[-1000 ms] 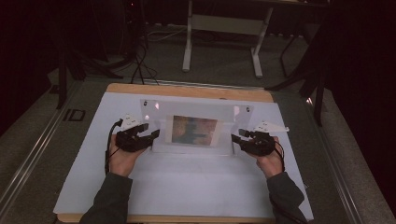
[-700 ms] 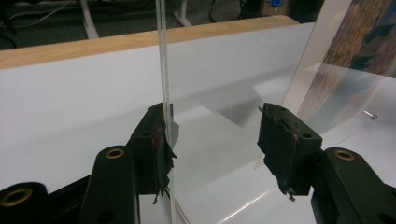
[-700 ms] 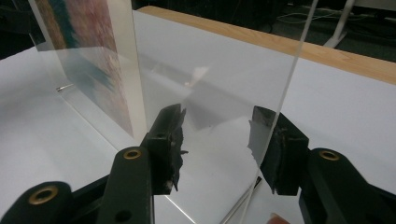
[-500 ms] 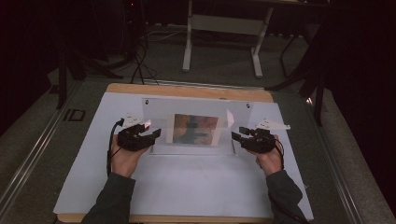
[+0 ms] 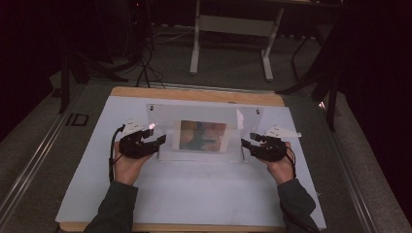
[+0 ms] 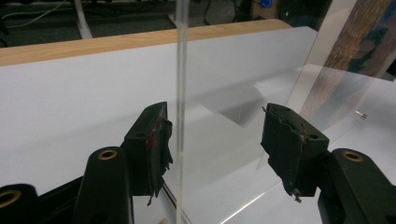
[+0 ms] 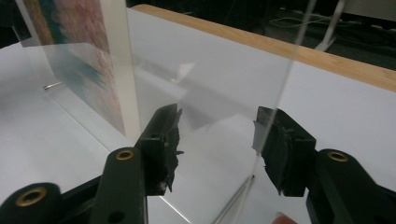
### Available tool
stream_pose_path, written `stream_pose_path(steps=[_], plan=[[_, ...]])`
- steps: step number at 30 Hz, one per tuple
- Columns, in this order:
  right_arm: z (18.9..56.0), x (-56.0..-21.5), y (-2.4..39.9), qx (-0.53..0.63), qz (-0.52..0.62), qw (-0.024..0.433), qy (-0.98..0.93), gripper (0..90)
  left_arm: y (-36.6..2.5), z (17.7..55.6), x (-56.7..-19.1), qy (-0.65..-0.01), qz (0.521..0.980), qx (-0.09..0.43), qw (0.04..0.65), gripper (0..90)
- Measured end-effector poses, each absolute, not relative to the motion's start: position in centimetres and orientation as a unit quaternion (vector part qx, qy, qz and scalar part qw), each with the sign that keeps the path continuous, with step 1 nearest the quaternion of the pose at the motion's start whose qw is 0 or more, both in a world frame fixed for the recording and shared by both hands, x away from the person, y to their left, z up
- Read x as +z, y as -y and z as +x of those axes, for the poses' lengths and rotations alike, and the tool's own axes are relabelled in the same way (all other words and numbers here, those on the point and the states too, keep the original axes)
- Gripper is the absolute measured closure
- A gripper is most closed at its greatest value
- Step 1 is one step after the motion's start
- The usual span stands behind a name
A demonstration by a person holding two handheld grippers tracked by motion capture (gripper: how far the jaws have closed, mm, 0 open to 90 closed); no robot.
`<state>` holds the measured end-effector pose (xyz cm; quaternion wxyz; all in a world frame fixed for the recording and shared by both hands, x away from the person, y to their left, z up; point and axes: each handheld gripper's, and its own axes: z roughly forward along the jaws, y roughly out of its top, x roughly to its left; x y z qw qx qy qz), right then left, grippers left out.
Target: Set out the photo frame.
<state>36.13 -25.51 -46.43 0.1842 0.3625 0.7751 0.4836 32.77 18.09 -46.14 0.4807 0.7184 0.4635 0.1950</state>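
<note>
Frame [image 5: 201, 133] stood upright on table [image 5: 194, 204], picture in place. Left gripper [image 6: 215, 135] and right gripper [image 7: 217, 140] just opened wide, straddling its edges, gripping nothing. Only withdrawal left, seemingly.

High view looks down from afar; both gripper views, close, share the clear frame [image 5: 201, 133].

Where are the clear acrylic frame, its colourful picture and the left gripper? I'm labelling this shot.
clear acrylic frame [image 5: 163, 119], high view, bare upper left panel.
colourful picture [image 5: 202, 135], high view, middle of the print.
left gripper [image 6: 215, 135], left gripper view, midway between its open jaws, astride the frame's edge.
</note>
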Motion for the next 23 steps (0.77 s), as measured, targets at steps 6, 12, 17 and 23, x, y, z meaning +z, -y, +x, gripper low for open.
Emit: stream_pose_path(steps=[6, 12, 17, 23], plan=[[35.9, -45.9, 26.9, 0.493, 0.373, 0.189, -0.763, 46.6, -18.8, 32.2, -45.5, -0.453, 0.717, 0.195, 0.493, 41.5], [35.4, -44.9, 28.6, 0.506, 0.379, 0.195, -0.750, 46.6, -20.0, 31.5, -44.6, -0.449, 0.712, 0.202, 0.501, 41.6], [35.4, -44.8, 29.8, 0.504, 0.389, 0.198, -0.746, 46.6, -21.1, 31.1, -43.8, -0.450, 0.710, 0.223, 0.494, 41.5], [35.8, -45.1, 31.1, 0.489, 0.410, 0.191, -0.746, 46.4, -23.1, 31.1, -44.1, -0.475, 0.696, 0.243, 0.480, 41.4]])
